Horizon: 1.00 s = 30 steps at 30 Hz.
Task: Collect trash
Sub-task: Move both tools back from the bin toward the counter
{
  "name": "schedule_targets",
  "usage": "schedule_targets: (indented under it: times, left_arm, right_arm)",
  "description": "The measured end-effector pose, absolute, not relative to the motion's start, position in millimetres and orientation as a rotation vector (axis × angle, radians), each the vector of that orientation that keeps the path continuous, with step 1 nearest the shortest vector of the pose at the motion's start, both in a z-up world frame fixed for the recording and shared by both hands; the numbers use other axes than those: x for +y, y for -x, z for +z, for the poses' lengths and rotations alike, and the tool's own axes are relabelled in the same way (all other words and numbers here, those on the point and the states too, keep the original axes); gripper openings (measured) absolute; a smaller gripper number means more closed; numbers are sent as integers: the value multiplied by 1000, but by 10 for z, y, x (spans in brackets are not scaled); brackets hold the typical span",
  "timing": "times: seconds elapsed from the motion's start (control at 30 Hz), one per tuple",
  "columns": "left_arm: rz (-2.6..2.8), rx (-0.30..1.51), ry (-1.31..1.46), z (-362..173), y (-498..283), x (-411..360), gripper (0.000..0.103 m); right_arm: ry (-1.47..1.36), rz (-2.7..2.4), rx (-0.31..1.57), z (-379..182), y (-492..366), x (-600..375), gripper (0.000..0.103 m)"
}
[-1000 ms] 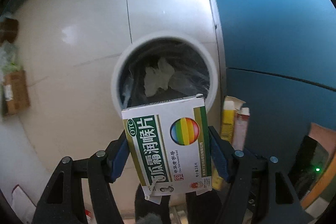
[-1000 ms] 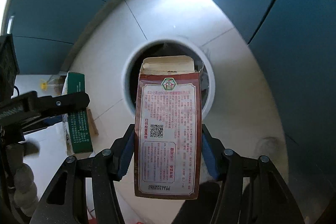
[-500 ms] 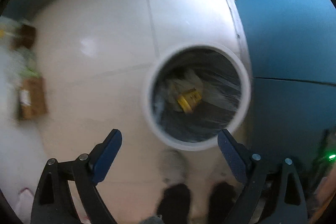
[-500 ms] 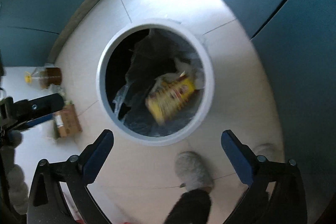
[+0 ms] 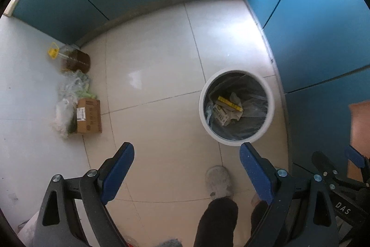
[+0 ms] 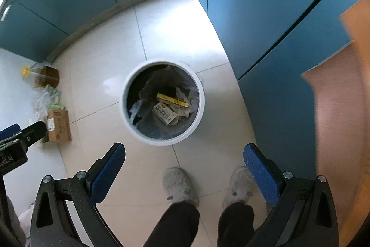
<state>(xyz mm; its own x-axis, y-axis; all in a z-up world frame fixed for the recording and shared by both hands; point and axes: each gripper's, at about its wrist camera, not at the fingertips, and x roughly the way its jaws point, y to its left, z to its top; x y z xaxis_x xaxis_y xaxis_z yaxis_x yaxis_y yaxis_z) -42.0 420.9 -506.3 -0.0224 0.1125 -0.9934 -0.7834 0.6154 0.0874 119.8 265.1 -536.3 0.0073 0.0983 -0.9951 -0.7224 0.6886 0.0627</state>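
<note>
Floor tile fills most of the left wrist view, and the left gripper (image 5: 186, 168) hangs over it with its blue pads spread wide and nothing between them, pointing at bare tile rather than at the white bin (image 5: 237, 108), which sits up and to the right against the blue cabinets (image 5: 323, 27). Inside the bin's liner lie a yellow box (image 5: 230, 103) and a pale printed box (image 5: 220, 114), so that trash is already in. Against the far-left wall a brown carton (image 5: 89, 117), a heap of plastic bags (image 5: 67, 96) and an oil bottle (image 5: 72, 58) stand together, probably parked there out of the walkway; whether they count as trash I cannot tell. From the right wrist view, the right gripper (image 6: 183, 164) is likewise spread and empty, held high above the bin (image 6: 163, 102), which lies just ahead of its fingertips. The two boxes (image 6: 167, 107) rest side by side on crumpled paper at the bottom. Grey slippers (image 6: 179, 184) stand just short of the bin, a stance that suits dropping things straight down. With both tools free, the next pick looks open.
</note>
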Motion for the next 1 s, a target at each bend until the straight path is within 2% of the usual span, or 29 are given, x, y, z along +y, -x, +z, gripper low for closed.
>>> schedule_targets:
  times: [0.47,0.7,0.87,1.0]
  left_arm:
    - [826,1292,604,-3463,663,3683,93]
    - [860,1265,601,-2925,712,3510,93]
    - [882,1215,516,-2482,398,3334,93]
    - [813,1172,452,-2130,-262,3057,93]
  right_arm:
    - [559,783,1320,-3290,-999,2226,103]
    - [487,850,1308,-2637,-953,2042,103]
    - [300,859,1339,-2224,-1214,1731,103]
    - [173,783,1314,-1910,-1742,1192,103]
